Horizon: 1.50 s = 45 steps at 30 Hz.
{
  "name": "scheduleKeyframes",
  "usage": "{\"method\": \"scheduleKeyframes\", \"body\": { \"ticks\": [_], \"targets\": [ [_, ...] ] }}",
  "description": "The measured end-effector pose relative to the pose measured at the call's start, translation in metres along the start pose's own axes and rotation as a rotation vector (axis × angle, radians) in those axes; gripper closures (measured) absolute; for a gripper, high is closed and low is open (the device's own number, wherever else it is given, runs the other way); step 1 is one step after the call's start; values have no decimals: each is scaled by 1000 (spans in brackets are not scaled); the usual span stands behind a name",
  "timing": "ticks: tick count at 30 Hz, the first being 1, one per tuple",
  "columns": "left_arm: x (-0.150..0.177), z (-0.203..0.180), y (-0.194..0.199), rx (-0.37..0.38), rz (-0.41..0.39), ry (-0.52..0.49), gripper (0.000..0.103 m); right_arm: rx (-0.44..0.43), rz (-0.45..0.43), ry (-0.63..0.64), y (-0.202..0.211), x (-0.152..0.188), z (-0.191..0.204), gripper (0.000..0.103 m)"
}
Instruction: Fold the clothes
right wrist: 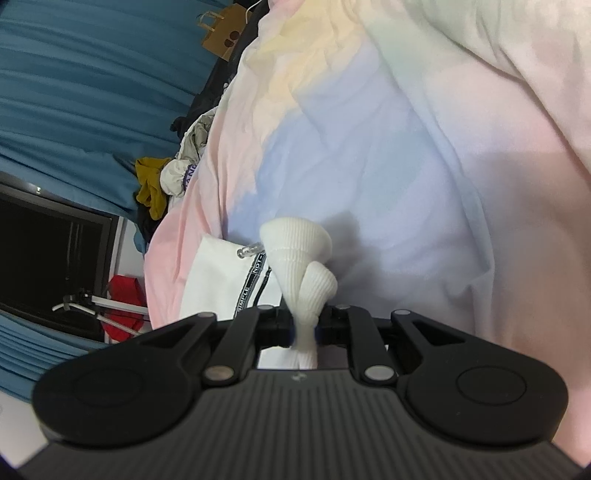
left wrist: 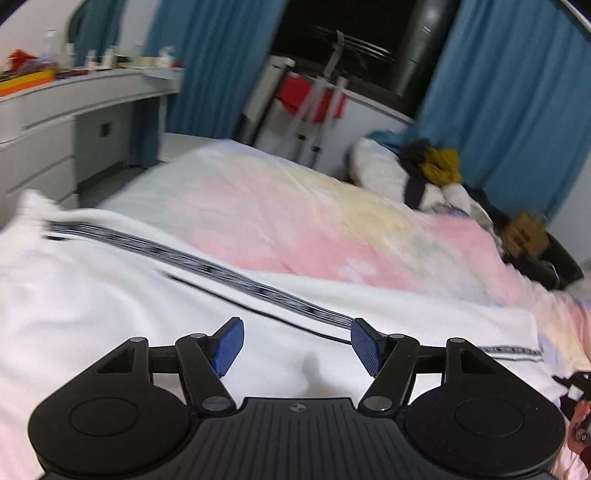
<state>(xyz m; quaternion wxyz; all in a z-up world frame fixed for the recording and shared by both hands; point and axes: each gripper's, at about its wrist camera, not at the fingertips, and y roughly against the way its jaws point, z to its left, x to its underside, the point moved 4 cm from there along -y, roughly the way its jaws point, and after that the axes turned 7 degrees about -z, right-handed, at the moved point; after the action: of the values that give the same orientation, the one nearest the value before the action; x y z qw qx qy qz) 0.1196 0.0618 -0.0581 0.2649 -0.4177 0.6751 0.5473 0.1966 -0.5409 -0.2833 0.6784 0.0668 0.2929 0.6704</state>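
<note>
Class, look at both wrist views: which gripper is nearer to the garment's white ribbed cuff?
Right. The right gripper is shut on the ribbed cuff, pinching it between its fingers. The left gripper is open above the white garment; no cuff shows in its view.

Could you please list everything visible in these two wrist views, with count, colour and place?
White garment with a black-and-grey lettered stripe: one, spread on the bed; its ribbed white cuff is bunched up.
Pastel tie-dye bedcover: one, pink, yellow and blue, under the garment.
Pile of loose clothes: one heap, white, mustard and dark, at the bed's far edge.
Brown paper bag: one, beside the pile.
Blue curtains: both sides of a dark window.
White drawer desk: one, far left, cluttered top.
Red item behind a white rack: one, below the window.
Left tongs: open, blue pads, over the garment.
Right tongs: shut on the cuff.
</note>
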Motion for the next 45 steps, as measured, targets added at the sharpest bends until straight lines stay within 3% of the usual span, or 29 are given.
{"method": "scheduleKeyframes", "body": {
  "ticks": [6, 12, 45],
  "targets": [
    [35, -42, -64, -15, 41, -173, 37, 9, -20, 47, 0, 2, 2, 90],
    [57, -39, -90, -24, 72, -250, 36, 16, -34, 66, -2, 5, 3, 90],
    [67, -28, -88, -9, 76, -280, 36, 4, -122, 190, 13, 5, 43, 90]
  ]
}}
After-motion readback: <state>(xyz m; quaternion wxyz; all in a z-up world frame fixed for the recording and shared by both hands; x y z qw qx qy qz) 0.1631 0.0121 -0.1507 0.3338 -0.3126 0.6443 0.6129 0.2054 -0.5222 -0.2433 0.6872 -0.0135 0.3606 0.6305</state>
